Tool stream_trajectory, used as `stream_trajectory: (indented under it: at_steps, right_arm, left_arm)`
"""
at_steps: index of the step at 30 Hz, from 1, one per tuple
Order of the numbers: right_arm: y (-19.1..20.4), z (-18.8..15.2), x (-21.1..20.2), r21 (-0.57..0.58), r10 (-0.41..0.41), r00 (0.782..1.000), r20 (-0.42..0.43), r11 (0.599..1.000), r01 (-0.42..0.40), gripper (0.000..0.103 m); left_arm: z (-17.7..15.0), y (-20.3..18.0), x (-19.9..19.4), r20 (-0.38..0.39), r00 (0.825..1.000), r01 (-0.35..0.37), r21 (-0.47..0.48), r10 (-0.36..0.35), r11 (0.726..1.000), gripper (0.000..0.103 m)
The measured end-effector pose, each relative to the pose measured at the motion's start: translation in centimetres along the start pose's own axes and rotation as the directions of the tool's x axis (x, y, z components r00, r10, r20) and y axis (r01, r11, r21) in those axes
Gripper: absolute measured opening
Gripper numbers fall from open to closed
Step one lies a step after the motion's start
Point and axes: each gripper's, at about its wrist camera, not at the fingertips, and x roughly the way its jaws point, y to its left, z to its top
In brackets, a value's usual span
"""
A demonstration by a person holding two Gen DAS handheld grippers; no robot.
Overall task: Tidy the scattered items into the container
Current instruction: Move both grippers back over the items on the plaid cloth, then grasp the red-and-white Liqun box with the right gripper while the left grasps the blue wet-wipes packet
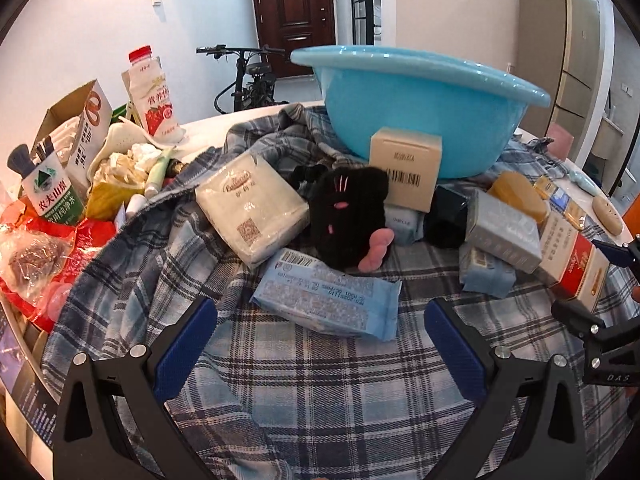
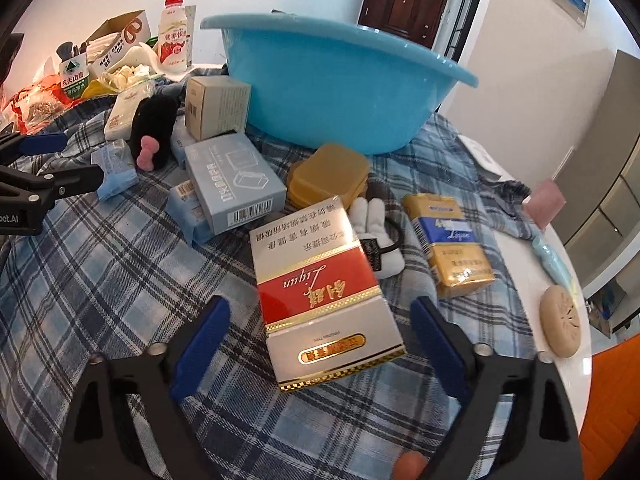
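We see the right gripper (image 2: 320, 340) open astride the red-and-white carton (image 2: 320, 300), pads clear. Left gripper (image 1: 320, 340) open above the blue wipes pack (image 1: 326, 296).

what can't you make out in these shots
- Inside of the basin: both views sit below its rim, so its wall hides the contents.
- Dark item, left wrist view: mostly behind the beige box and grey box.
- Right hand-held gripper, left wrist view: cut off by the edge.
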Motion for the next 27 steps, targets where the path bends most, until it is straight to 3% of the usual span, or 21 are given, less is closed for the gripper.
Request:
stream_trajectory:
  at_steps: [4,15,27]
  right_arm:
    - [-0.3,-0.2,0.5,0.022,0.038,0.999,-0.006,0.999,-0.038,0.068]
    - [-1.6,-1.0,-1.3,0.122,0.057,0.996,0.063,0.990,-0.064,0.065]
    - [-1.9,-1.6,-2.3,0.175,0.169,0.976,0.135,0.966,-0.191,0.064]
  left_arm:
    - [0.0,0.2,0.4,-0.007,1.000,0.013,-0.010,-0.013,1.000,0.103]
    - [-0.1,0.3,1.0,-0.026,0.998,0.064,-0.001,-0.064,0.998,0.103]
    - [-0.2,0.9,3.2,-0.107,0.984,0.138,-0.037,-0.142,0.990,0.103]
